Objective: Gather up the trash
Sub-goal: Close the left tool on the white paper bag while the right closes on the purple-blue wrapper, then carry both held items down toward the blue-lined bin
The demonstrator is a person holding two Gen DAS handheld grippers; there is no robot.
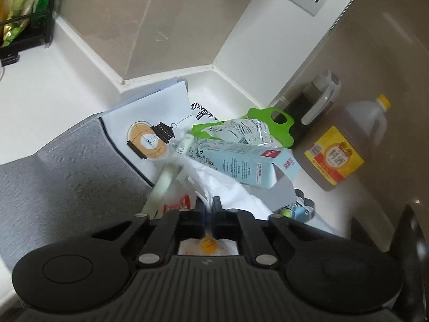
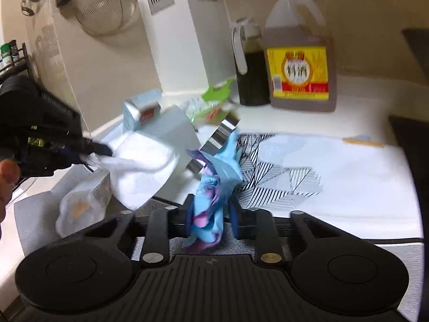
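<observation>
we've got the left gripper [image 2: 103, 149] pinching the white bag [image 2: 139, 166] and the right gripper [image 2: 210, 214] clamping the blue wrapper [image 2: 211, 196], jaws narrow, but that bag's thin film could slip free and spill the carton [image 1: 241, 163] at the desk's back corner.

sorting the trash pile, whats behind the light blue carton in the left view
Behind the light blue carton lie a clear printed wrapper and a green plastic piece, with a dark bottle further back. The carton hides the wrapper's lower part.

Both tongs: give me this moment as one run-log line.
left tongs: shut on white plastic bag | right tongs: shut on crumpled blue wrapper | blue carton: still on counter
</observation>
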